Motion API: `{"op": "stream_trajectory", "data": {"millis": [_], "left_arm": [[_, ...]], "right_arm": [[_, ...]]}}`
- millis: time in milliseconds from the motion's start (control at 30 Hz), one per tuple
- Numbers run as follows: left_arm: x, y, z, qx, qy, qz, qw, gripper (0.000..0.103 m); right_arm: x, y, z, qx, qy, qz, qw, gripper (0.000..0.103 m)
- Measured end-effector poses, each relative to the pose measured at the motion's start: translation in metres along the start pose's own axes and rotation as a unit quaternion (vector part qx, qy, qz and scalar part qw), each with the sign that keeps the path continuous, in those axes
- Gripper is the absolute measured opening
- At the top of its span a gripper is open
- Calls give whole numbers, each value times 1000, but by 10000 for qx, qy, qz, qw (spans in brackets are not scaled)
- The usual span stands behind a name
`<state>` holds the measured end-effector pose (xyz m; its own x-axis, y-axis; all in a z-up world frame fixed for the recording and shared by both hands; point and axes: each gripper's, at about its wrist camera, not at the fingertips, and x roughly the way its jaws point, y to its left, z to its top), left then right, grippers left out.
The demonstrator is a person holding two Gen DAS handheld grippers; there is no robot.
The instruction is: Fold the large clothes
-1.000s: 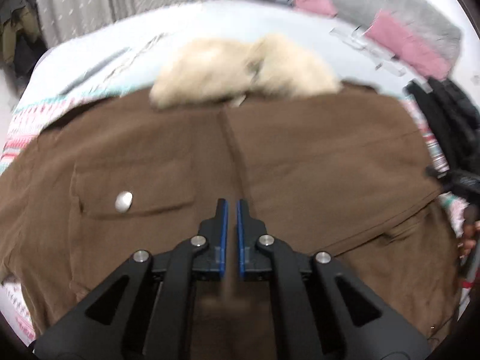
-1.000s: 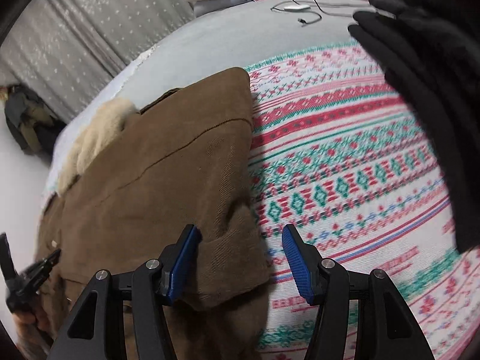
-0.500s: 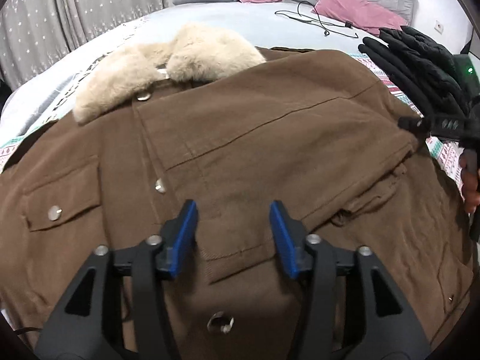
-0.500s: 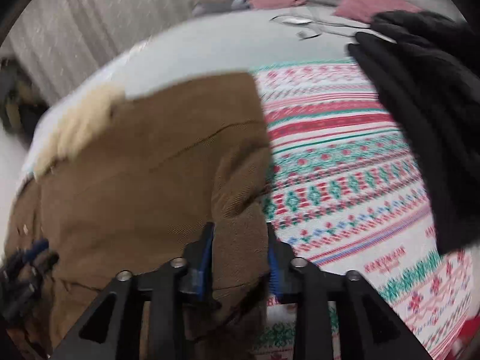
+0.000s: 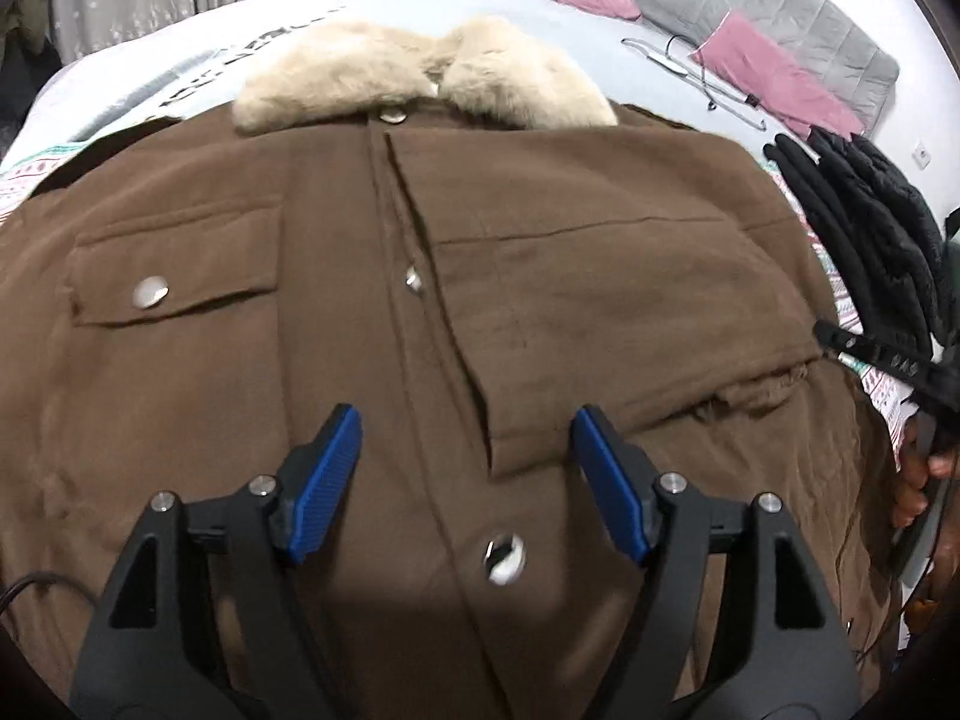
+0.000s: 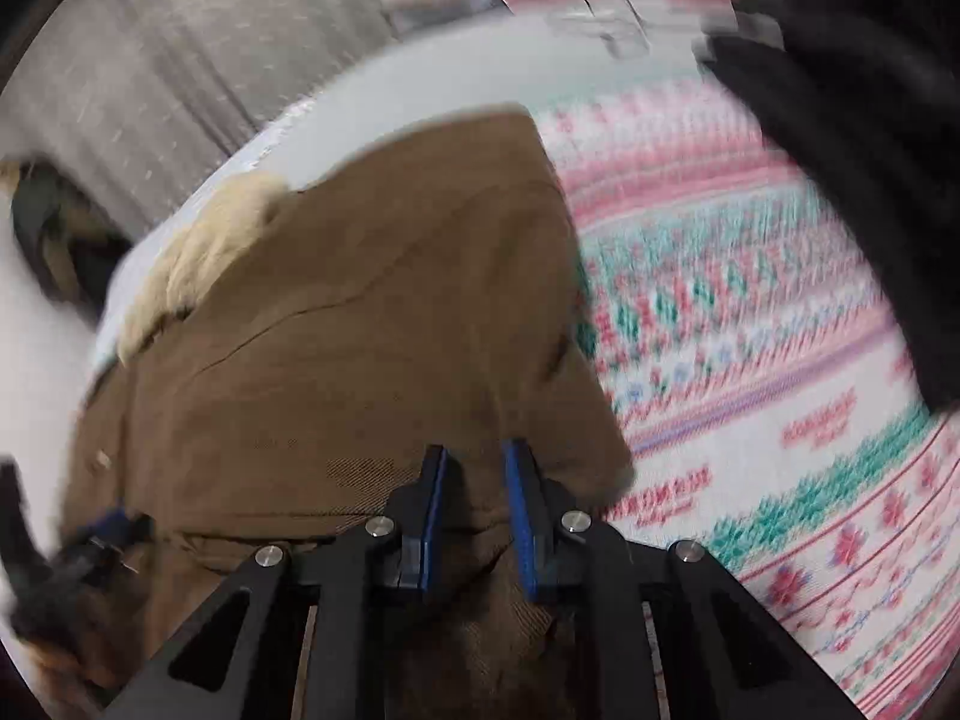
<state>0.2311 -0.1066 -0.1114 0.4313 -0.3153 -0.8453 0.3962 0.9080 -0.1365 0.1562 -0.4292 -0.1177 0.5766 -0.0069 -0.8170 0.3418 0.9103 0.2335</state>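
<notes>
Lying face up across the bed, the brown coat [image 5: 540,276] has its fur collar [image 5: 420,72] at the far end and its button placket [image 5: 414,312] running from collar toward the camera, so the long axis points away from both hands. At the left, the left hand-held gripper [image 5: 465,468] hangs over the coat's middle with its jaws opening, blue pads wide apart; the placket and the corner of the folded-over sleeve [image 5: 600,324] lie below them, and the pads press on nothing. Farther right, that sleeve's cuff end reaches the coat's right edge, where the right hand-held gripper [image 6: 474,480] is closing its jaws on a bunch of brown cloth already caught between the narrow pads. Beyond it lie the patterned blanket [image 6: 750,360] and a black garment [image 5: 870,228]. Judging by this, the right hand is nearer the sleeve and leads the next fold inward.
</notes>
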Motion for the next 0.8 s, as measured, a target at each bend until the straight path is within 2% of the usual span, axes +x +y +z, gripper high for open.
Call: {"op": "stream_trajectory", "data": {"millis": [100, 167, 367, 467, 533, 700, 800], "left_arm": [[-22, 7, -8, -50, -51, 63, 10000, 80], [-38, 16, -15, -116, -58, 48, 9999, 85], [-80, 66, -40, -699, 154, 298, 9970, 86], [-95, 96, -52, -1118, 406, 461, 9918, 86], [-108, 120, -64, -1473, 530, 421, 9868, 86], [-141, 172, -90, -2299, 217, 166, 9728, 86], [-155, 209, -103, -2798, -48, 137, 9599, 86]], "right_arm": [[-23, 5, 4, 37, -89, -29, 9999, 27], [-40, 1, 3, 296, -283, 167, 9990, 44], [-82, 15, -4, 470, -558, 360, 9967, 73], [-96, 31, -4, 439, -711, 308, 9960, 78], [-104, 47, -6, 285, -838, 376, 9954, 81], [-102, 78, -16, -111, -998, 505, 9937, 88], [-91, 96, -22, -515, -891, 631, 9927, 89]]}}
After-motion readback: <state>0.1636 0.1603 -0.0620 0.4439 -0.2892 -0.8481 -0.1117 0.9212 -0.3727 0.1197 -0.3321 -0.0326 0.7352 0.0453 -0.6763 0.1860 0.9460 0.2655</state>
